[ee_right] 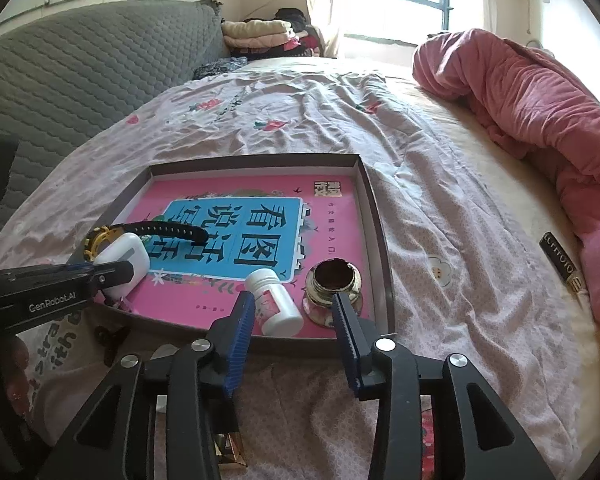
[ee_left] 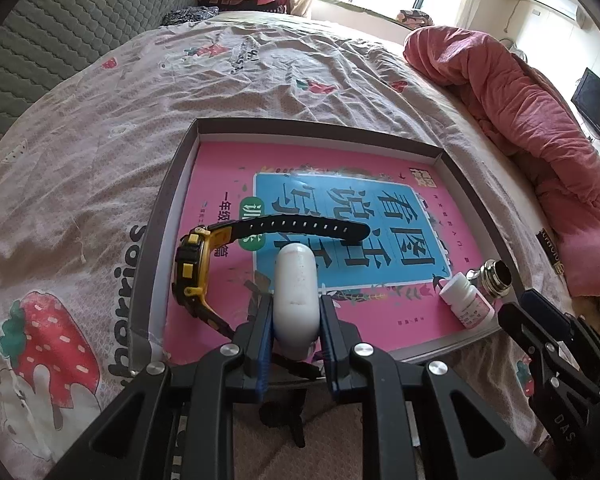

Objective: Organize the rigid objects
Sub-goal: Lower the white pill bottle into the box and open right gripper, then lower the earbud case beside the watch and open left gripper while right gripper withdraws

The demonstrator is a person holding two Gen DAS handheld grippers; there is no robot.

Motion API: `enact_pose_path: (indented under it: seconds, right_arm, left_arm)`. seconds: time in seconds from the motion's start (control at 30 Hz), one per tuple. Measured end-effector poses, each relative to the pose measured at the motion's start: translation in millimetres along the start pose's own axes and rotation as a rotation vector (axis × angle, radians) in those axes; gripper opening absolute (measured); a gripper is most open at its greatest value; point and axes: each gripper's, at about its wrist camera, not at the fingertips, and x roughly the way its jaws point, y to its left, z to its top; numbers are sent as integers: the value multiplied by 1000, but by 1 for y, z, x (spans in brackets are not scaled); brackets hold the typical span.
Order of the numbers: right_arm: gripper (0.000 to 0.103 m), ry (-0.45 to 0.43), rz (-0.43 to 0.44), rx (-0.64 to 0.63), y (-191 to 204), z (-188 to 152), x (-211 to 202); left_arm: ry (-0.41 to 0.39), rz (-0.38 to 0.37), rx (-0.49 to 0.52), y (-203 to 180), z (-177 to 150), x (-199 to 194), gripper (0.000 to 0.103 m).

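From the left wrist, the left claw [ee_left: 296, 320] is clamped tight on a white earbud case [ee_left: 296, 280], its long axis running straight away from the camera, rounded end pointing out over the shallow grey tray [ee_left: 156, 224] that sits on the bed [ee_left: 80, 140]. The tray floor is covered by a pink and blue book [ee_left: 340, 216]. Just left of the case, a yellow and black watch [ee_left: 192, 268] stands on its edge, one strap stretching right across the blue panel, past the tip of the case. Over at the tray's near right corner, a small white bottle [ee_left: 466, 300] lies on its side, cap pointing up-left, and a round metal jar [ee_left: 496, 276] sits just beside it. The right claw [ee_left: 540, 320] shows at the right edge, near that corner. The far half of the tray is open floor. Now the right wrist: the right claw [ee_right: 294, 312] stands apart, gripping nothing, and the white bottle [ee_right: 278, 304] lies between the blue pads, right by the left one, long axis slanting, cap to the upper left. The metal jar [ee_right: 334, 288] stands upright with its mouth open, close to the tray's right wall [ee_right: 380, 240]. At left, the left claw [ee_right: 112, 276] holds the white case [ee_right: 124, 256] over the tray's near left edge, the watch [ee_right: 100, 240] just behind it. A rolled pink blanket [ee_right: 540, 120] lies well apart at right.
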Motion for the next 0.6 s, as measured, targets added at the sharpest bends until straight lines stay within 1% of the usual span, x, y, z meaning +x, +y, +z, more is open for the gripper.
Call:
enact_pose_path:
  seconds: [0.6]
  right_arm:
    - [45, -3, 4, 9, -2, -2, -3]
  left_arm:
    - [-18, 10, 2, -3, 0, -13, 22]
